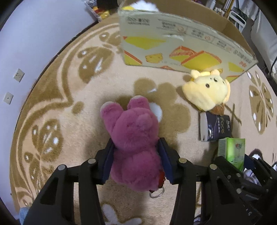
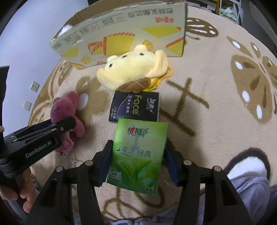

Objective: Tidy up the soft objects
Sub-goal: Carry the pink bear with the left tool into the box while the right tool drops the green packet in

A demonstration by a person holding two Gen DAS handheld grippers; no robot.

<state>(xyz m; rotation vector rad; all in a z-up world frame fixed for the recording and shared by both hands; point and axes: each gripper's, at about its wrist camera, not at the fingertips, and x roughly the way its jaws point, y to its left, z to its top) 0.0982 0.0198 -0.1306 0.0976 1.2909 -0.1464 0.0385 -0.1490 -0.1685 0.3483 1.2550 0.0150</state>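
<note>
My left gripper is shut on a purple plush bear, its pads pressing the bear's sides above the rug; the bear also shows in the right wrist view. My right gripper is shut on a green tissue pack, also seen in the left wrist view. A yellow plush toy lies on the rug in front of an open cardboard box. A dark tissue pack lies between the yellow toy and the green pack.
A beige patterned rug covers the floor. A white wall with sockets stands to the left. Something white and fluffy sits inside the box. The person's slippered foot is at the right.
</note>
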